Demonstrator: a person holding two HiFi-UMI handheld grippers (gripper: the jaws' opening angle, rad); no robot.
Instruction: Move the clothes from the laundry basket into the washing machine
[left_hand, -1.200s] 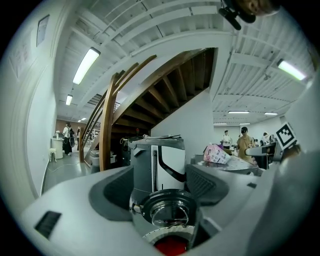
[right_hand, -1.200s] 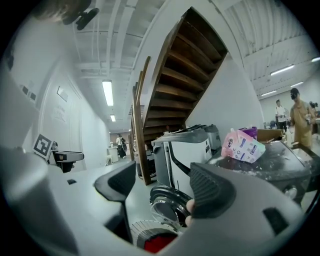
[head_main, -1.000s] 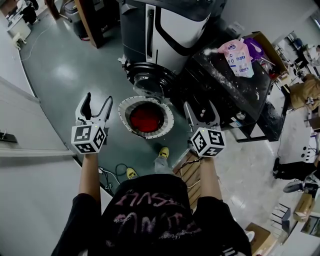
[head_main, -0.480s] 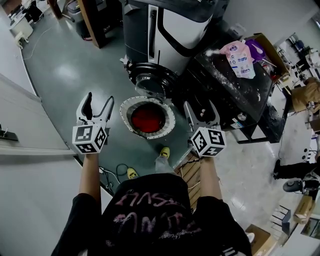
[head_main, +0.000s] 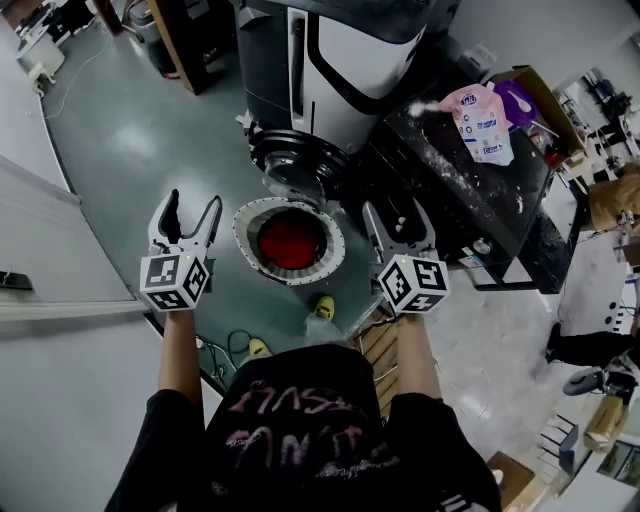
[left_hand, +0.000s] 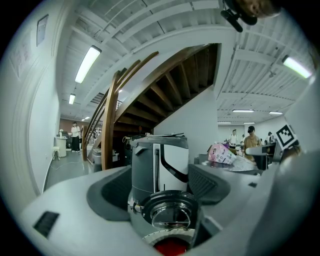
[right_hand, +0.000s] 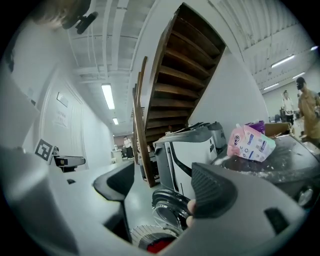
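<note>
Barely any change since a second ago: a slight creep forward of left tool (head_main: 193, 207) and right tool (head_main: 397, 215) toward the machine, same jaw gap.

Head view first. Both tools wide and empty, flanking the laundry basket (head_main: 240, 232) on the floor. Red clothes (head_main: 288, 240) heaped inside, nothing lifted out. Washing machine (head_main: 360, 60) just beyond, round door (head_main: 300, 165) swung open above the basket's far rim. Drum interior not visible, so no telling whether anything is loaded already; by the look of it, most of the transfer left to do. Bare floor (head_main: 130, 130) on the left side. Tighter on the right: edge of the dark table (head_main: 470, 200) close beside the right tool, pink pouch (head_main: 480, 120) on top.

Over to the left gripper view. Jaws well apart, nothing gripped; machine front and glass door (left_hand: 170, 212) in the gap, a sliver of red at the bottom edge. Room ahead open, wooden staircase (left_hand: 112, 120) well behind the machine.

Right gripper view now. Same story: pads apart, only machine and door between them. Table edge hard by on the right, likely the one to watch on the way to the drum, along with that open door.
</note>
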